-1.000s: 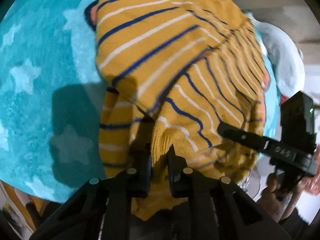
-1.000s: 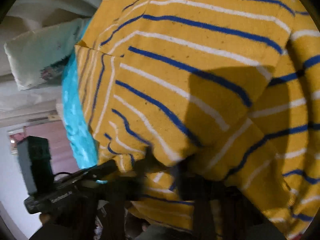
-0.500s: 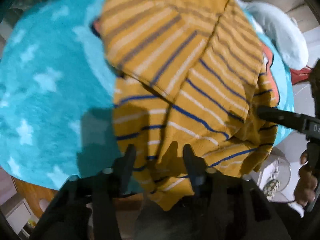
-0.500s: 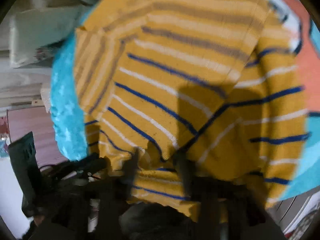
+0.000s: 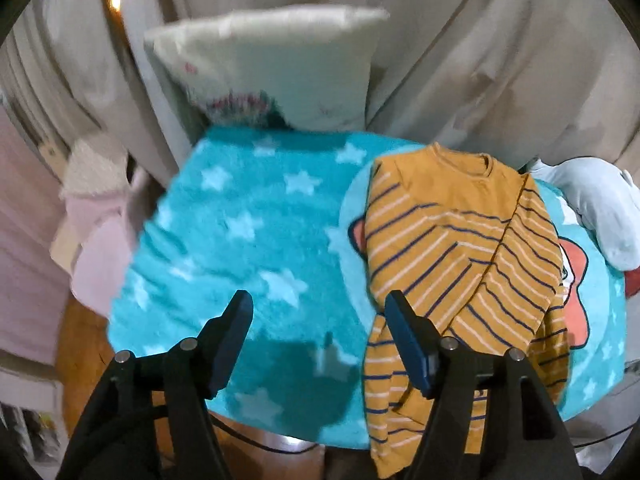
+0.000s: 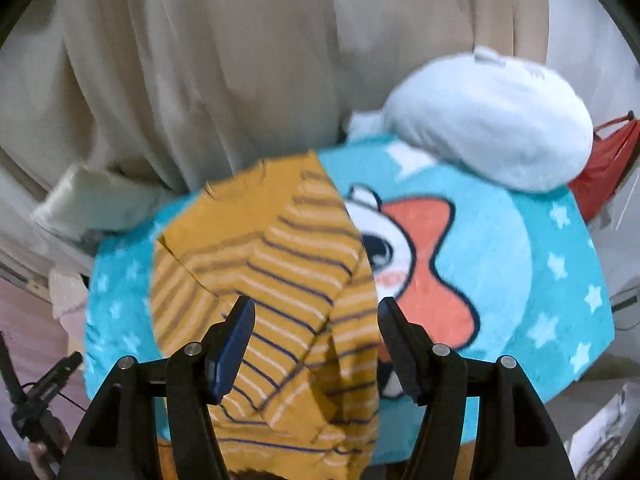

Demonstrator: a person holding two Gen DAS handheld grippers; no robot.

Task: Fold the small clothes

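Both sleeves of the mustard-yellow knit sweater with blue and white stripes lie crossed over its body on the turquoise star-patterned fleece blanket, near-right; left claw and right claw hover released, empty. Bottom-to-collar fold likely remains.

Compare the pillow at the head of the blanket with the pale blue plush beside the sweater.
The pillow is cream, flat-sided and propped upright against the curtain; the pale blue plush is rounded and lies on the blanket's corner. Both are soft and sit clear of the sweater.
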